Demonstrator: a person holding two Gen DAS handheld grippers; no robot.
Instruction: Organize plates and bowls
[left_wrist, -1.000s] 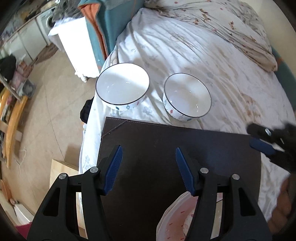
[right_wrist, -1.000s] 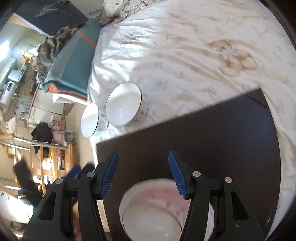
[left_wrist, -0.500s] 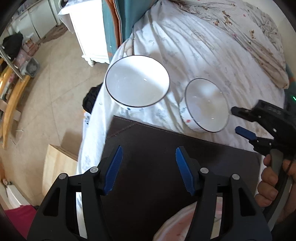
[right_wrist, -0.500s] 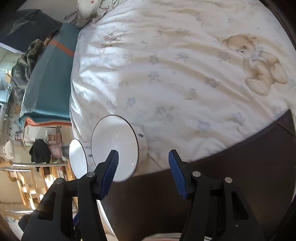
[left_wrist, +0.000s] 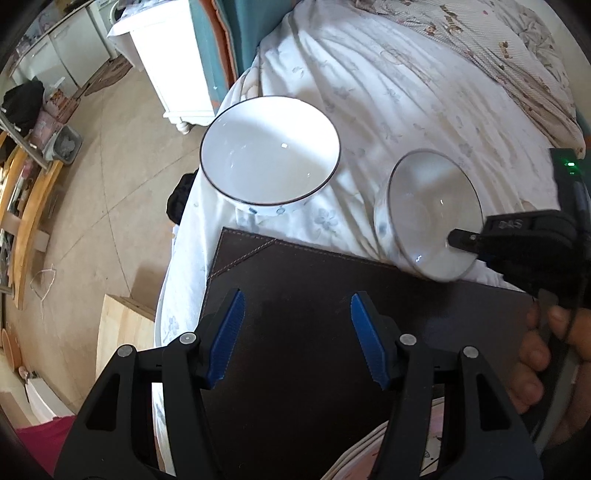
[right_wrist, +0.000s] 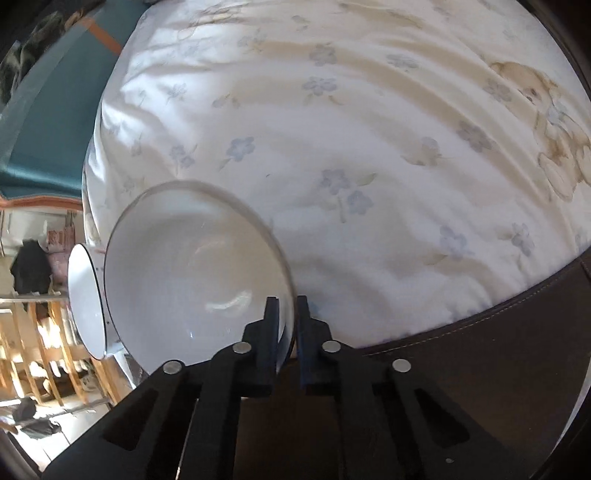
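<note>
Since a second ago, swung away from over the plates, down to the nearer bowl (right_wrist: 192, 273), and clamped on its rim: right gripper (right_wrist: 286, 314), one finger inside the bowl, the other outside, wall of the bowl pinched between. Now tipped up toward that gripper and blurred, this bowl, no longer sitting flat on the bed. Largest in view: white bedsheet (left_wrist: 406, 96) with pale blue flowers and a bear print, rumpled, with a patterned quilt (left_wrist: 517, 55) bunched at the far side. On the near part of the bed, a dark brown board (left_wrist: 314, 295) with stitched edging, flat, its far edge just beside both bowls. Further left, close to the edge of the bed, a second white bowl (left_wrist: 269, 155) with a dark rim and small blue spots, upright on the sheet, apart from the gripped bowl and untouched. Above the board, hanging with nothing between the blue pads: left gripper (left_wrist: 295, 332), jaws spread about halfway, well short of either bowl. At the bottom edge of the left wrist view, below that gripper, the rim of pink-patterned plates (left_wrist: 369, 454) on the board. At the right of the same view, a hand (left_wrist: 543, 354) wrapped around the right gripper's handle.
</note>
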